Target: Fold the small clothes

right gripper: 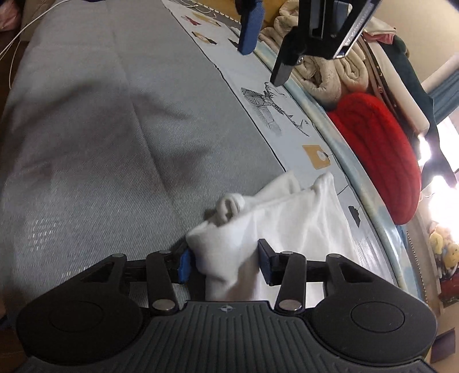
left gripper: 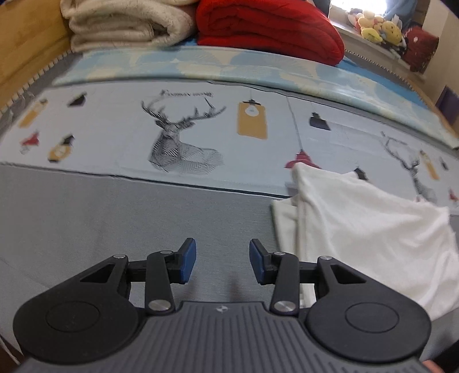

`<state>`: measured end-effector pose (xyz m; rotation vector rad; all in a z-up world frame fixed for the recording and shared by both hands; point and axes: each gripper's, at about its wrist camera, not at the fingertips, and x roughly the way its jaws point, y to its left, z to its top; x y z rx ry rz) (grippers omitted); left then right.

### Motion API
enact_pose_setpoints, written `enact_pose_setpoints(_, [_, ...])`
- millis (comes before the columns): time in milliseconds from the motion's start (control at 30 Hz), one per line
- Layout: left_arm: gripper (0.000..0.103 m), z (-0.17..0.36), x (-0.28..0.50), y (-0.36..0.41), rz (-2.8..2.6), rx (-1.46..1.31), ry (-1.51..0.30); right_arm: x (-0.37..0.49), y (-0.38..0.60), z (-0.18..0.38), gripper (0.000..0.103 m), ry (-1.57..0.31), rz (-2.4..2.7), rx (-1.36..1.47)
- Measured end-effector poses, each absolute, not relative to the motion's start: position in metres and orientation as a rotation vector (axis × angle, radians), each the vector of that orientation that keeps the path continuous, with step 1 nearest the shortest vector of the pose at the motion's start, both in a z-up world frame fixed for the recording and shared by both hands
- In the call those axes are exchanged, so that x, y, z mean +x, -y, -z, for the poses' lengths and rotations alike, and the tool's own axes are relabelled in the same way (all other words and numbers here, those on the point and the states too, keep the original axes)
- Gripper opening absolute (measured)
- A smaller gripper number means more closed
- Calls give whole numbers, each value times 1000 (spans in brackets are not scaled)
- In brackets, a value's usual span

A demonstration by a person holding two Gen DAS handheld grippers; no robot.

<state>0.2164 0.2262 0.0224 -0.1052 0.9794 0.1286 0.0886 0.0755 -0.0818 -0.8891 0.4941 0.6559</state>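
Note:
A small white garment (left gripper: 358,223) lies crumpled on the bed, straddling the grey sheet (left gripper: 114,215) and the deer-print strip (left gripper: 178,134). My left gripper (left gripper: 222,249) hovers over the grey sheet just left of the garment, open, with nothing between its blue pads. In the right wrist view a bunched fold of the white garment (right gripper: 229,244) fills the gap of my right gripper (right gripper: 223,258); both blue pads press on it. The rest of the garment spreads away to the right. The left gripper (right gripper: 262,66) shows at the top of that view, above the bed.
A folded cream blanket (left gripper: 123,25) and a folded red quilt (left gripper: 269,28) are stacked at the far side of the bed. A wooden frame (left gripper: 25,43) borders the left. Plush toys (left gripper: 378,27) sit on a sill. A white cable (right gripper: 14,37) runs beside the bed.

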Motion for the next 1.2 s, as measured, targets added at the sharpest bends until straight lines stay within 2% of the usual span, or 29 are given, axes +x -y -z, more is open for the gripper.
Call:
enact_pose_setpoints(33, [46, -20, 218, -229, -102, -164, -998, 89, -75, 79, 33, -500, -662, -870])
enact_pose_setpoints(67, [48, -17, 220, -231, -79, -219, -1020, 91, -75, 76, 17, -507, -667, -846])
enact_pose_setpoints(100, [52, -13, 223, -233, -55, -268, -1046, 92, -73, 72, 11, -512, -670, -816])
enact_pose_setpoints(233, [74, 9, 232, -231, 18, -387, -1130, 89, -59, 46, 8, -479, -656, -676])
enact_pose_setpoints(333, [82, 27, 237, -224, 79, -472, -1164, 83, -44, 22, 7, -434, -660, -595])
enact_pose_setpoints(533, [83, 66, 255, -217, 111, -670, -1233, 57, -12, -6, 7, -382, -721, -522])
enact_pose_setpoints(600, [78, 76, 260, -215, 96, -694, -1257, 49, -4, -12, 7, -367, -734, -504])
enact_pose_setpoints(633, [64, 78, 261, -216, 87, -697, -1257, 45, 0, -15, 7, -363, -743, -492])
enact_pose_setpoints(667, [54, 77, 263, -216, 72, -688, -1255, 42, 3, -18, 7, -366, -755, -484])
enact_pose_setpoints(700, [35, 76, 263, -217, 62, -676, -1249, 41, 6, -19, 7, -371, -765, -478])
enact_pose_setpoints(800, [19, 56, 261, -222, 57, -623, -1203, 40, 5, -20, 7, -404, -801, -476])
enact_pose_setpoints(1000, [16, 4, 233, -251, -42, -482, -1082, 33, -19, -33, 7, -398, -936, -413])
enact_pose_setpoints(1200, [16, -9, 227, -247, -53, -417, -1089, 29, -22, -48, 7, -414, -989, -316])
